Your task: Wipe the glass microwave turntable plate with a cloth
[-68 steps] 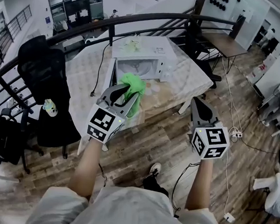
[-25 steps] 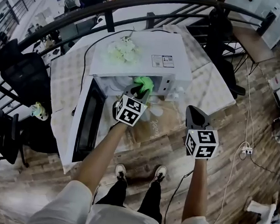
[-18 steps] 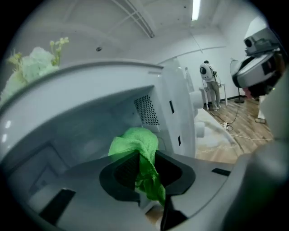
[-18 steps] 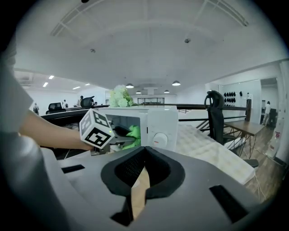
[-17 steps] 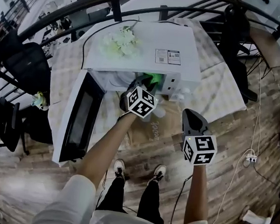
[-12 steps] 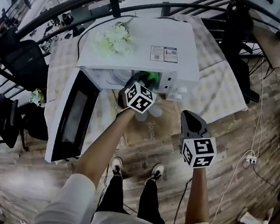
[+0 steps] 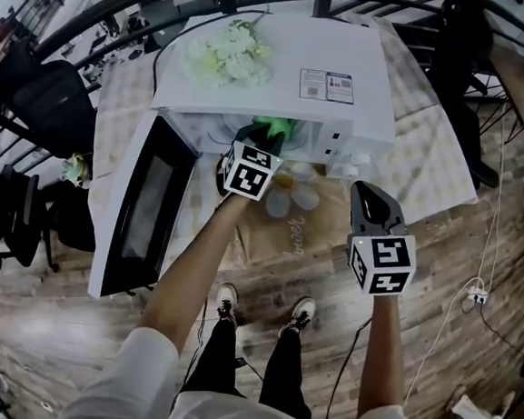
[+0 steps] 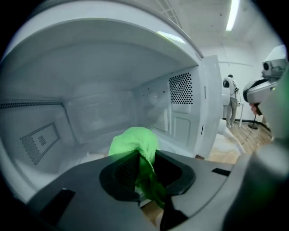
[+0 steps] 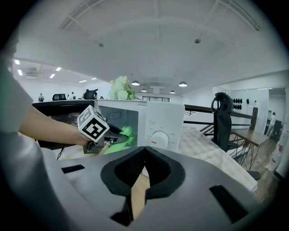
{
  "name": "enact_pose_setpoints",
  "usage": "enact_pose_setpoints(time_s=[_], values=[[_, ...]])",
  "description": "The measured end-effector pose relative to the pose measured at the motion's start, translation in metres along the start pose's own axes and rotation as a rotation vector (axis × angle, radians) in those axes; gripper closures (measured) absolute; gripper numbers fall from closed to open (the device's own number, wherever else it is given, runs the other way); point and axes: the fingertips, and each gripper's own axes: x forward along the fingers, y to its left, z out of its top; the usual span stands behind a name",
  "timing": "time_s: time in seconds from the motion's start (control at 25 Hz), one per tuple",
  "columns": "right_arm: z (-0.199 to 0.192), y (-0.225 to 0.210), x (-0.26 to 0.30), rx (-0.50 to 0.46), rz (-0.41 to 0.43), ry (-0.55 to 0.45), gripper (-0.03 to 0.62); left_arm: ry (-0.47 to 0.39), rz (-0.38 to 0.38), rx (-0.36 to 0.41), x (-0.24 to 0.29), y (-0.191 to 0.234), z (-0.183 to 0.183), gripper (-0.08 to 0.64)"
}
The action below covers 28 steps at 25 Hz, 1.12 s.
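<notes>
Left gripper (image 8: 143,155) is clamping a bunched green cloth (image 8: 133,142) between its jaws and is sitting just inside the open white microwave (image 7: 283,69), whose door (image 7: 144,207) is hanging wide to the left; the cloth is hovering low over the pale cavity floor, where the glass turntable plate is not showing distinctly enough for me to pick out. Right gripper (image 9: 143,151) is hanging in front of the microwave over the table (image 7: 432,146), jaws pressed together on nothing. White flowers (image 7: 225,59) are lying on the microwave's top.
</notes>
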Motion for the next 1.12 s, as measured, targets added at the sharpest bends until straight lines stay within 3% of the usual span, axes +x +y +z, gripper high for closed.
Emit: enact_pose_setpoints(time_s=[0.24,0.48,0.6,0.72,0.92,1.12], values=[[0.002,0.019,0.012,0.038,0.004,-0.004,0.577,0.029,0.06,-0.025,-0.023,0.039,-0.022,0.453],[0.003,0.025,0.022,0.048,0.004,-0.007,0.577,0.074,0.226,-0.094,-0.041,0.088,-0.04,0.453],[0.002,0.024,0.021,0.046,0.006,-0.004,0.577,0.054,0.284,-0.117,-0.05,0.102,-0.037,0.453],[0.0,0.02,0.02,0.038,0.001,0.003,0.577,0.03,0.28,-0.079,-0.044,0.101,-0.024,0.453],[-0.007,0.018,0.019,0.035,0.003,0.012,0.577,0.083,0.311,0.02,-0.018,0.102,-0.024,0.452],[-0.017,0.016,0.017,0.048,0.007,0.023,0.577,0.1,0.248,0.161,0.011,0.067,-0.005,0.453]])
